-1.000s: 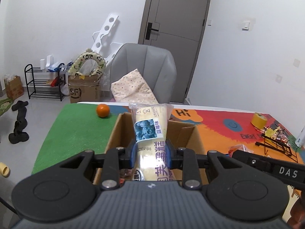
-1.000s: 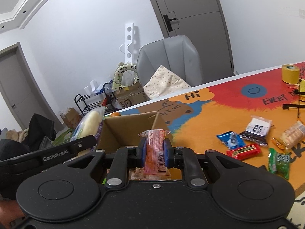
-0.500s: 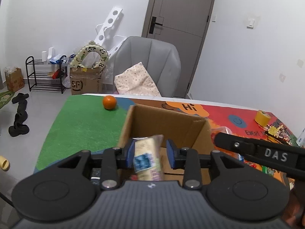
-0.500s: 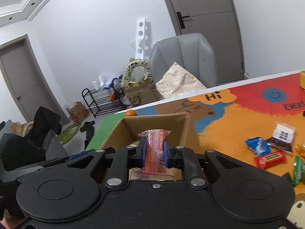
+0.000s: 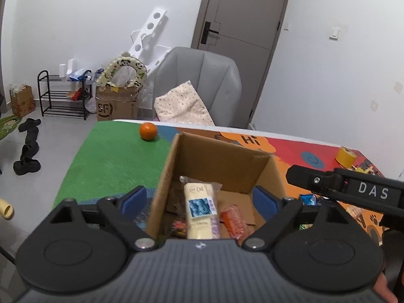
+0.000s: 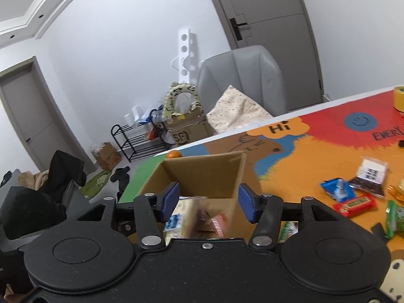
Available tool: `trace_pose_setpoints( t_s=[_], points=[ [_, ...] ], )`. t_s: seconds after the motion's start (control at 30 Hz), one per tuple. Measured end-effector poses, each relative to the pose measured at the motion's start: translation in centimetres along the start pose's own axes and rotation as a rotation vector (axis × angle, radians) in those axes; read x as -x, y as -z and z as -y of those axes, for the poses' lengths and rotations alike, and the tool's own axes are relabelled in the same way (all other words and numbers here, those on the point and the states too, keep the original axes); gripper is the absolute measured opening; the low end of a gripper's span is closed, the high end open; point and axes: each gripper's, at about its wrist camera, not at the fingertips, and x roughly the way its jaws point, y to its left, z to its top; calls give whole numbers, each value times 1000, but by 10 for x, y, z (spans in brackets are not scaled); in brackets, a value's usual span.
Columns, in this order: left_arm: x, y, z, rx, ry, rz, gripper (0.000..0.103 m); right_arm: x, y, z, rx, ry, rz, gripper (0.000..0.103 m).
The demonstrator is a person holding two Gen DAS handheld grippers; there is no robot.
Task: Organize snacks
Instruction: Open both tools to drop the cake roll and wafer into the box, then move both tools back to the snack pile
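An open cardboard box [image 5: 222, 156] stands on the colourful table mat; it also shows in the right wrist view [image 6: 202, 174]. Inside it lie a pale cake roll pack with a blue label [image 5: 200, 210] and an orange-red snack pack [image 5: 233, 221], among other wrappers. My left gripper [image 5: 200, 200] is open and empty above the box. My right gripper [image 6: 208, 202] is open too, over the box, with the orange-red pack [image 6: 218, 223] blurred below it. Part of the right gripper's body [image 5: 353, 192] shows to the right of the box.
Loose snacks lie on the mat to the right: a blue pack [image 6: 337, 189], a dark pack [image 6: 371, 178], a red bar [image 6: 354, 204], a green pack [image 6: 395, 217]. An orange [image 5: 148, 131] sits on the green area. A yellow tape roll [image 5: 347, 156] is at the far right. A grey chair [image 5: 199, 83] stands behind.
Both grippers opened above the box. The cake roll pack left my left gripper and the orange-red pack left my right gripper; both now lie in the box.
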Motion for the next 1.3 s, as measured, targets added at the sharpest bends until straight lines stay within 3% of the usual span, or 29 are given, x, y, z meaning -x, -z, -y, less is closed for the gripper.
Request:
trace_pose_setpoints(
  t_s=[0.43, 0.57, 0.67, 0.87, 1.3],
  points=[
    [-1, 13, 40, -62, 39, -38, 92, 30, 11, 44, -68, 84, 16, 80],
    [0, 17, 55, -78, 55, -41, 95, 40, 13, 57, -80, 104, 24, 93],
    [0, 20, 66, -88, 65, -47, 95, 47, 15, 65, -91, 117, 28, 97],
    [2, 25, 87, -115, 89, -46, 95, 61, 18, 86, -115, 145, 42, 103],
    [-5, 38, 131, -173, 130, -63, 95, 82, 25, 126, -154, 194, 48, 103]
  ],
)
